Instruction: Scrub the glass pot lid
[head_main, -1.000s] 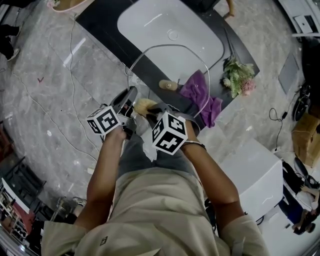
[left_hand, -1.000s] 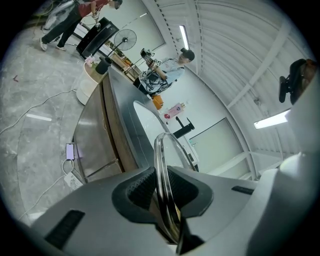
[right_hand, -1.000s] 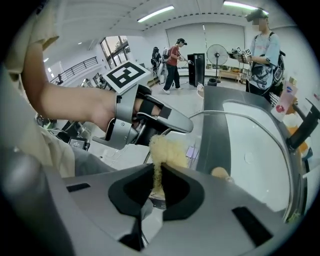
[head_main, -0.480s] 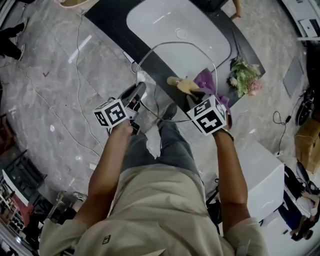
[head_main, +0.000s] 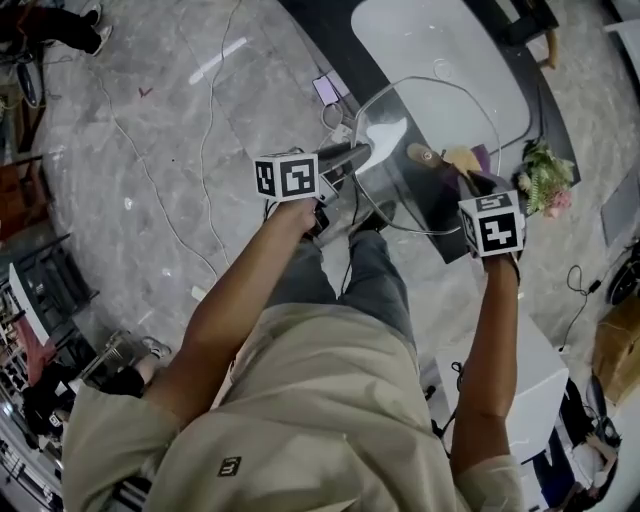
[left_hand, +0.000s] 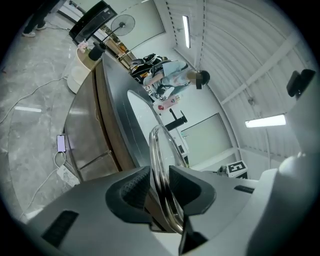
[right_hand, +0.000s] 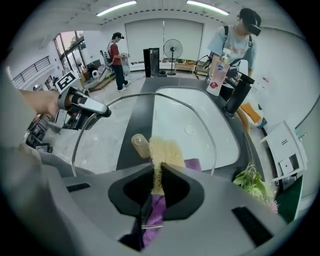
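The glass pot lid (head_main: 440, 185) stands tilted on edge over the dark counter (head_main: 445, 240), its beige knob (head_main: 424, 155) facing the right side. My left gripper (head_main: 358, 154) has the lid's steel rim (left_hand: 161, 165) between its pads; its jaws have just been opening, and the rim still sits between them. In the right gripper view the left gripper (right_hand: 97, 111) grips the lid (right_hand: 125, 107) at its left edge. My right gripper (right_hand: 156, 186) is shut on a yellow sponge (right_hand: 161, 150), which lies by the knob (right_hand: 139, 144). The lid's lower edge is hidden.
A white sink (head_main: 440, 50) is set in the counter behind the lid. A purple cloth (right_hand: 193, 164) and a flower bunch (head_main: 545, 180) lie at the right. A bottle (right_hand: 218, 72) stands by the sink. Cables and a phone (head_main: 328, 88) lie on the floor. People stand beyond.
My right gripper with the sponge has swung from beside the left gripper out to the lid's right side, near the knob. The left gripper has stayed at the rim.
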